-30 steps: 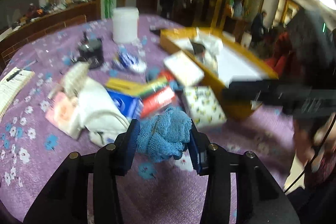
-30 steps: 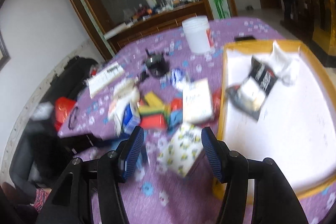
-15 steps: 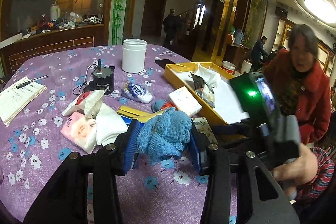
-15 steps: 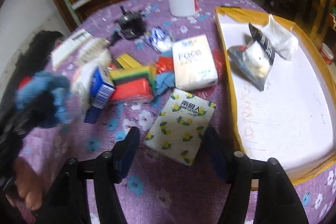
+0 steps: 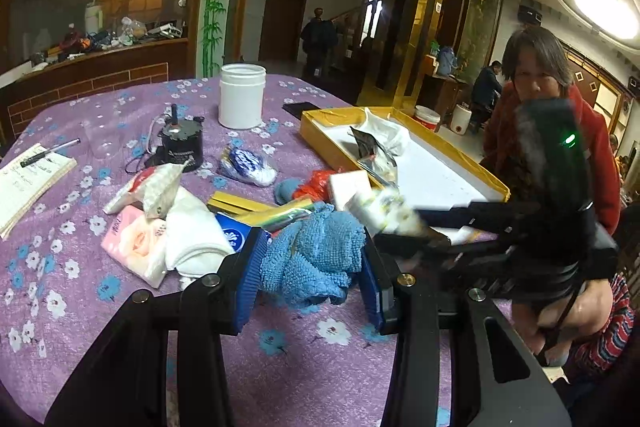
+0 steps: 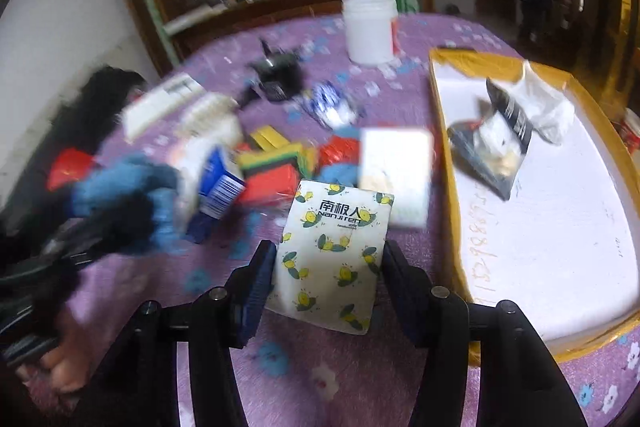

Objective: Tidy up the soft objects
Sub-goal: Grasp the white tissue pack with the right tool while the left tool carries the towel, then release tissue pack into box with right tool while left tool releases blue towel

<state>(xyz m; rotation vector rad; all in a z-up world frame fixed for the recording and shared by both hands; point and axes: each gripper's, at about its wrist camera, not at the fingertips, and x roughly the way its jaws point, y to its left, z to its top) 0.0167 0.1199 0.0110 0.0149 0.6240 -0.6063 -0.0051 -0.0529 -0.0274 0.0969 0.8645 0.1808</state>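
Two grippers work over the purple table (image 5: pixel 120 107): the left gripper (image 5: pixel 310 269) pinches one blue cloth (image 5: pixel 316 259), lifted above the table. The right gripper (image 6: pixel 328 279) is closing around one bee-print tissue pack (image 6: pixel 336 251) beside the yellow tray (image 6: pixel 448 163), which holds two bags; whether its pads touch is blurred.

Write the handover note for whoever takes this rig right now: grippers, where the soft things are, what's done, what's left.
Left gripper: shut on the blue cloth, held above the table.
Right gripper: fingers closing around the bee-print tissue pack; firm grip unconfirmed.
Yellow tray: holds a black-and-clear bag and a white bag.
On the purple tablecloth: pink tissue pack, white cloth, sponges, white tissue pack.
Left: tray both held items, then the pile.
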